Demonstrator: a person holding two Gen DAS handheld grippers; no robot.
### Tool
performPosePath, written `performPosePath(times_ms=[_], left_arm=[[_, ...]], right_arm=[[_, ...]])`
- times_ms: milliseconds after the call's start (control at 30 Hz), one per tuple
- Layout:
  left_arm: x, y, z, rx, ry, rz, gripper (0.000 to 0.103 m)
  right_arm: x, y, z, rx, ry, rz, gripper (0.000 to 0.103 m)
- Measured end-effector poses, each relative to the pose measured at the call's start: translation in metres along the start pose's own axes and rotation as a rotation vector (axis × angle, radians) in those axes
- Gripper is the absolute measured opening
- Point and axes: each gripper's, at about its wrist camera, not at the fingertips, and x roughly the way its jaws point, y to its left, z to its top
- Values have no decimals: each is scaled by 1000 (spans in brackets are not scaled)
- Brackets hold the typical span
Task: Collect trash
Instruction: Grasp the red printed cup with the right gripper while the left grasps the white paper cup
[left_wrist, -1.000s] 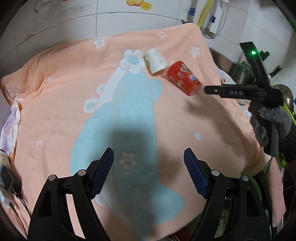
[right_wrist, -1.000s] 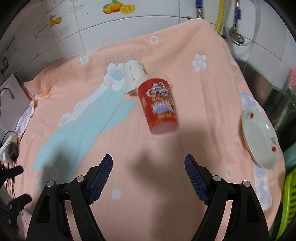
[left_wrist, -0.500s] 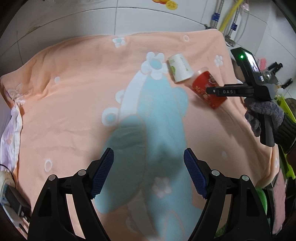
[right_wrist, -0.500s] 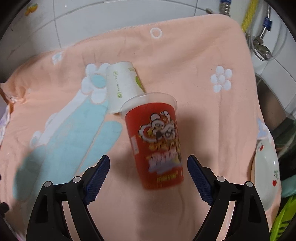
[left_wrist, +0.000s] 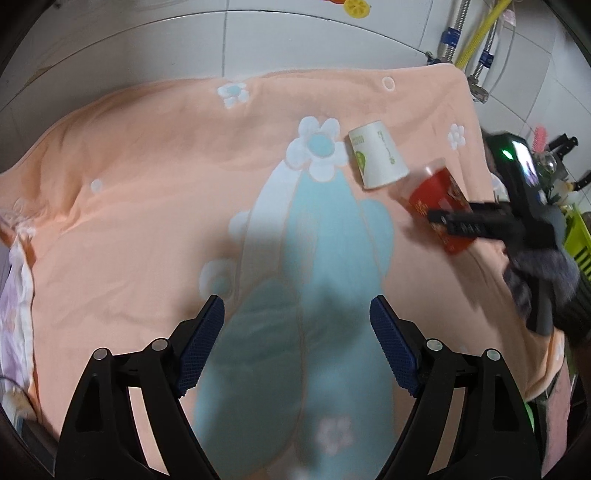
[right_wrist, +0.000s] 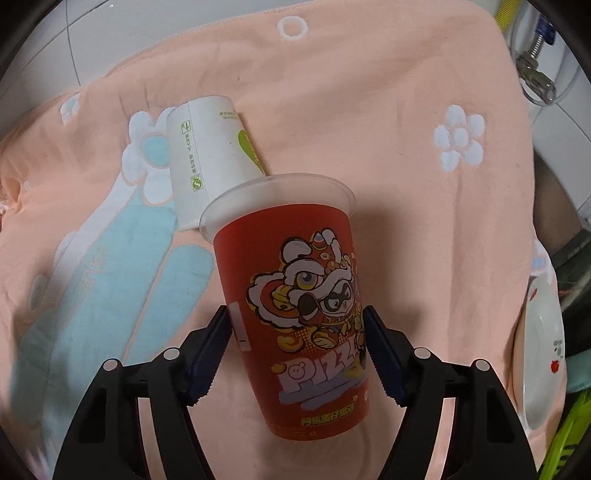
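A red plastic cup (right_wrist: 295, 295) with a lion-dance print lies on its side on the peach towel (right_wrist: 388, 110). A white paper cup (right_wrist: 210, 155) lies against its rim. My right gripper (right_wrist: 297, 347) straddles the red cup, its blue pads at both sides of the cup; firm contact cannot be told. From the left wrist view the red cup (left_wrist: 432, 195) and white cup (left_wrist: 376, 158) lie at the right, with the right gripper (left_wrist: 465, 221) over the red cup. My left gripper (left_wrist: 297, 343) is open and empty above the towel's blue pattern.
A white plate (right_wrist: 539, 350) with red fruit print sits at the towel's right edge, beside a green basket (right_wrist: 569, 443). Pipes and hoses (left_wrist: 472, 40) run down the tiled wall at the back right. White cloth (left_wrist: 14, 302) hangs at the left edge.
My right gripper moved forward and down until the red cup sits between its fingers, and the jaws have narrowed around it. My left gripper drifted forward, staying open.
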Motion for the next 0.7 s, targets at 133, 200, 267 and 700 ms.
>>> performPosePath(times_ms=[133,200,267,700], left_arm=[[13,-12,21,3,-15,-19,80],[20,-19,32,2,-21,-25,80],[30,-28,46,-1,-26,-34,81],[106,-69,118,-82,2,-111,87]], right_arm=[[-15,-3,-12,-5,-12,-2,68],[-26,-5,-19,3,-18,4,68],[-34,0,-20,8,-29,9,68],[-102,-4,-88,14,-95,40,68]])
